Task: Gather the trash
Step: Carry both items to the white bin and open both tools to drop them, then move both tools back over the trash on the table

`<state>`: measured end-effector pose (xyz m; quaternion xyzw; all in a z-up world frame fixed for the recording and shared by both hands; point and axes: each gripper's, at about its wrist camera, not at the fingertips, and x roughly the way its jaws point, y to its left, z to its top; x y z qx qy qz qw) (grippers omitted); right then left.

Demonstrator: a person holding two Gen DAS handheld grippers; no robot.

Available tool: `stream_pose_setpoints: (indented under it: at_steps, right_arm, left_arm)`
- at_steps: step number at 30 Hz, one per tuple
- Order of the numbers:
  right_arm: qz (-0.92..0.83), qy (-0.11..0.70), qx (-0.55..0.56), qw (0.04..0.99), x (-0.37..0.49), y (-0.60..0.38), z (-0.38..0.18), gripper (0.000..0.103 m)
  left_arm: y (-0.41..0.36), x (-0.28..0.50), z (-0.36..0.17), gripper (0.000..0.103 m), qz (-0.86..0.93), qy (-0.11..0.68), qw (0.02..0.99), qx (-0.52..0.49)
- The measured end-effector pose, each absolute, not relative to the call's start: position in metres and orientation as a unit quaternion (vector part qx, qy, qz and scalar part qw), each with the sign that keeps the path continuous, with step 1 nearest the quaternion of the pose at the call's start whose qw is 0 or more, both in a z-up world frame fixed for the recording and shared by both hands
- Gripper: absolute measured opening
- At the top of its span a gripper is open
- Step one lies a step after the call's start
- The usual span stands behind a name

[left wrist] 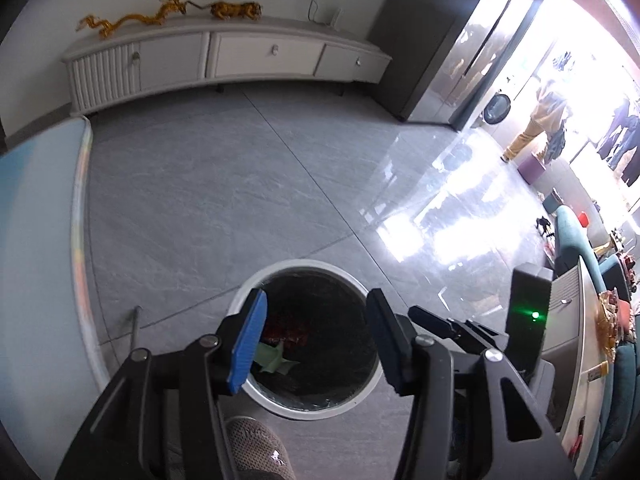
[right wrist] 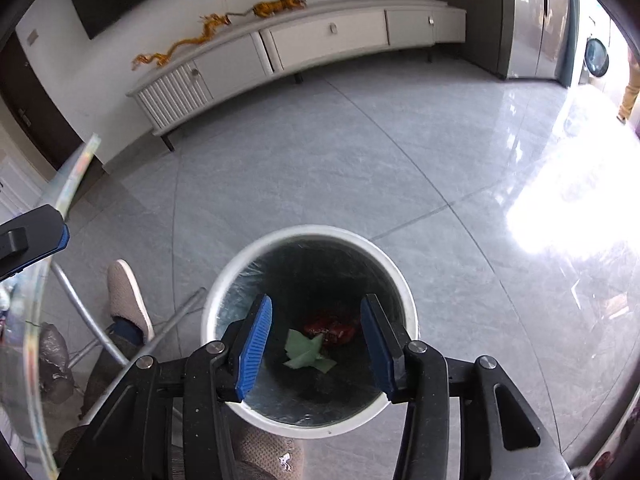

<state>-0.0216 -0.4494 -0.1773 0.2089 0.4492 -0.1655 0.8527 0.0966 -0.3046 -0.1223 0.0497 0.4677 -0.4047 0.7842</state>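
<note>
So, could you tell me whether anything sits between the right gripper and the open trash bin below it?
Nothing visible does. The right gripper hangs with open, empty jaws over the trash bin, whose mouth is uncovered; green paper and a red wrapper already lie inside.

Strong daylight floods in from the doorway (left wrist: 580,92) at right, blown out to white, with hard glare on the glossy floor (left wrist: 440,232). The bin (right wrist: 310,240) interior stays dark. Fisheye bending curves the cabinet (right wrist: 320,40); corners vignette black, edges slightly soft
</note>
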Motion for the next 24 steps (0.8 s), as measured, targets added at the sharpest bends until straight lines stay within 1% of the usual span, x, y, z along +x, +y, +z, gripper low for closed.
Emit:
stream_pose_setpoints:
  at_steps: [8,11,21,24]
  right_arm:
    - [-0.150,0.387,0.171,0.893,-0.028,-0.407,-0.103,0.044]
    - [-0.140,0.360,0.156,0.909,-0.032,-0.386,-0.070,0.044]
    - [-0.095,0.273,0.100,0.952,-0.044,-0.303,0.032,0.045]
    - [-0.067,0.251,0.083,0.962,-0.047,-0.271,0.059,0.047]
  left_arm:
    - [-0.241,0.080,-0.051,0.050,-0.366,0.382,0.847,0.045]
    - [-0.214,0.074,-0.033,0.050,-0.356,0.361,0.861,0.045]
    - [-0.083,0.053,0.050,0.051,-0.283,0.269,0.920,0.034]
    - [-0.038,0.044,0.074,0.059,-0.254,0.238,0.937,0.025]
